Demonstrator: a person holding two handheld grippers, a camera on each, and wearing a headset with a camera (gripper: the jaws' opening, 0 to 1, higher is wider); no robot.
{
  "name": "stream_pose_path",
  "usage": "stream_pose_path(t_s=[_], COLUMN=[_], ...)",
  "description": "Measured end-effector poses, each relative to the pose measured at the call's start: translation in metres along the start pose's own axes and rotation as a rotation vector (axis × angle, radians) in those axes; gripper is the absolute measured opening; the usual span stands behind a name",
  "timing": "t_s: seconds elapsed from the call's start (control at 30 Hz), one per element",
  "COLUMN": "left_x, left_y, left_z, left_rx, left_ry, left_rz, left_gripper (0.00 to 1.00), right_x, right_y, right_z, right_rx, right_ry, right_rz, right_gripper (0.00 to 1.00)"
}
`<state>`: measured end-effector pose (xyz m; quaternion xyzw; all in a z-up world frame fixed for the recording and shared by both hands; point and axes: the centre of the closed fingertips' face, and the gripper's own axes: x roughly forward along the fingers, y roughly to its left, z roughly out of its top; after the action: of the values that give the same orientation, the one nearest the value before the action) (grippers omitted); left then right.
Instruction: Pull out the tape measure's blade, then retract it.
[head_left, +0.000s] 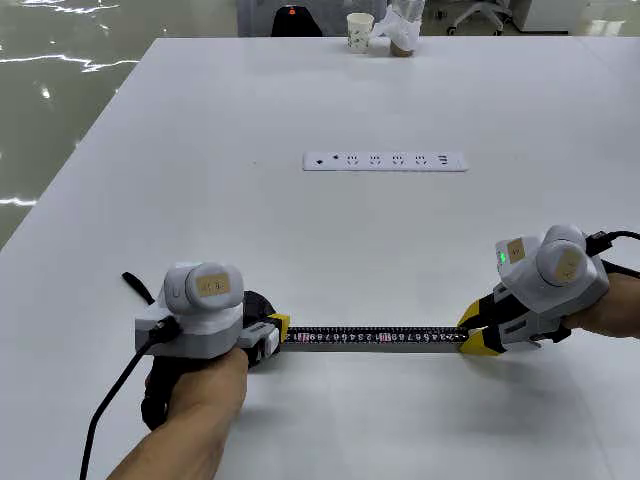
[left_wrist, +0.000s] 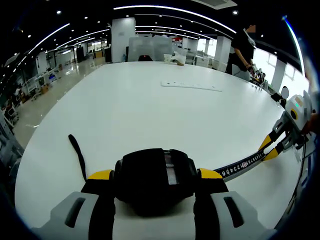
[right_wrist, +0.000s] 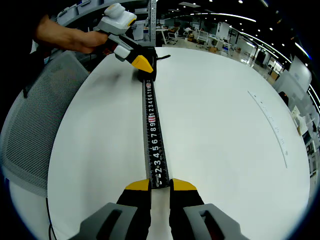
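Left tongs (head_left: 270, 334) at the lower left of the head view clamp the tape measure (left_wrist: 155, 180) on the white bench (head_left: 400, 250), while right tongs (head_left: 472, 334) at the lower right pinch the end of its blade (head_left: 375, 337), stretched flat between them, so pulling looks done and retracting remains.

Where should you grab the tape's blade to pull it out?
Grip the blade at its free end, coming in line with it from the side away from the case. It is a long thin strip lying straight, so the pull runs along it. The right gripper holds it there.
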<state>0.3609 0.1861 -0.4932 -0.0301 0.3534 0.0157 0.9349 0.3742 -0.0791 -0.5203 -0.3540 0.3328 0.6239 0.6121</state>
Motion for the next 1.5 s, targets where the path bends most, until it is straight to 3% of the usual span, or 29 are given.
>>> stream_pose_path(t_s=[1.5], left_x=[0.0], left_y=[0.0007], left_z=[-0.0005], left_rx=[-0.016], left_ry=[0.013], left_rz=[-0.022], left_gripper=[0.59], right_x=[0.0022], right_y=[-0.0014], right_z=[0.0031], right_rx=[-0.018], right_ry=[0.006], right_rz=[0.005], right_gripper=[0.1])
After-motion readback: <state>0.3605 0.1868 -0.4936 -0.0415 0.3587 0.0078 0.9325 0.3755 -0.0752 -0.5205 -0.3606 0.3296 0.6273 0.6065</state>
